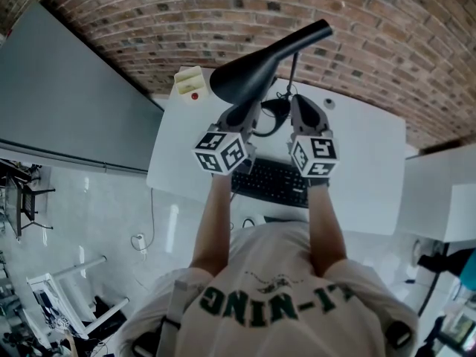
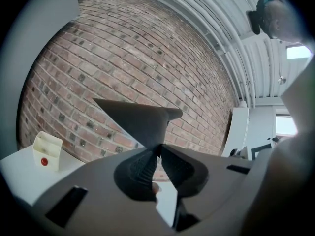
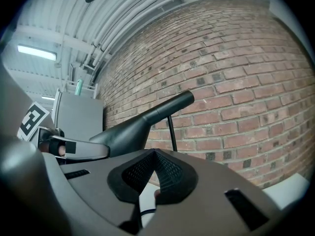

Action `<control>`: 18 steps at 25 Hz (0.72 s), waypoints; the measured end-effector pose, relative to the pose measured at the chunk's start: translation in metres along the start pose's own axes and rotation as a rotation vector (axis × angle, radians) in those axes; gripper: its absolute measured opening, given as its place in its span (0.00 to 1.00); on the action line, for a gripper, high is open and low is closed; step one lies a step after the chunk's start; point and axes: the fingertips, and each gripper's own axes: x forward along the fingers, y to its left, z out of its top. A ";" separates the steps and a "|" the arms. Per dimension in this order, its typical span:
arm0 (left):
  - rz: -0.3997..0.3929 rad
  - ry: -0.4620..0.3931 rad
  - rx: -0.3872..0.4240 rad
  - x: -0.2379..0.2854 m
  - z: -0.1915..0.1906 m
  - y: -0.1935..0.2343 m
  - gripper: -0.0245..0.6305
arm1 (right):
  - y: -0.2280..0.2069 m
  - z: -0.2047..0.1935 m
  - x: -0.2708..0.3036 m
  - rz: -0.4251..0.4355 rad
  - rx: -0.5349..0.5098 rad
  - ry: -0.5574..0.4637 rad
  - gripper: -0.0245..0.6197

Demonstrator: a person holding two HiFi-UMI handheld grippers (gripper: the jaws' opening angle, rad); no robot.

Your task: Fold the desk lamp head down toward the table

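The black desk lamp head is a long cone that slants up to the right over the white table, on a thin stem. My left gripper reaches level to the cone's wide lower end. In the left gripper view its jaws pinch the lower rim of the lamp head. My right gripper hangs level beside the stem, right of the left one. Its pads meet with nothing between them. In that view the lamp head and the stem stand ahead, apart from the jaws.
A black keyboard lies on the table below both grippers. A pale box with a red button sits at the table's far left corner. A brick wall runs close behind the lamp. A grey panel stands to the left.
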 end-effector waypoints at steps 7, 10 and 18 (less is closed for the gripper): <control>-0.009 0.001 -0.034 0.005 -0.006 0.001 0.08 | -0.005 -0.001 0.004 -0.008 0.002 0.003 0.03; -0.013 0.004 -0.051 0.006 -0.010 0.001 0.08 | -0.006 -0.005 0.005 -0.008 0.003 0.012 0.03; -0.025 0.014 -0.079 0.012 -0.018 0.003 0.09 | -0.010 -0.008 0.007 -0.006 -0.001 0.021 0.03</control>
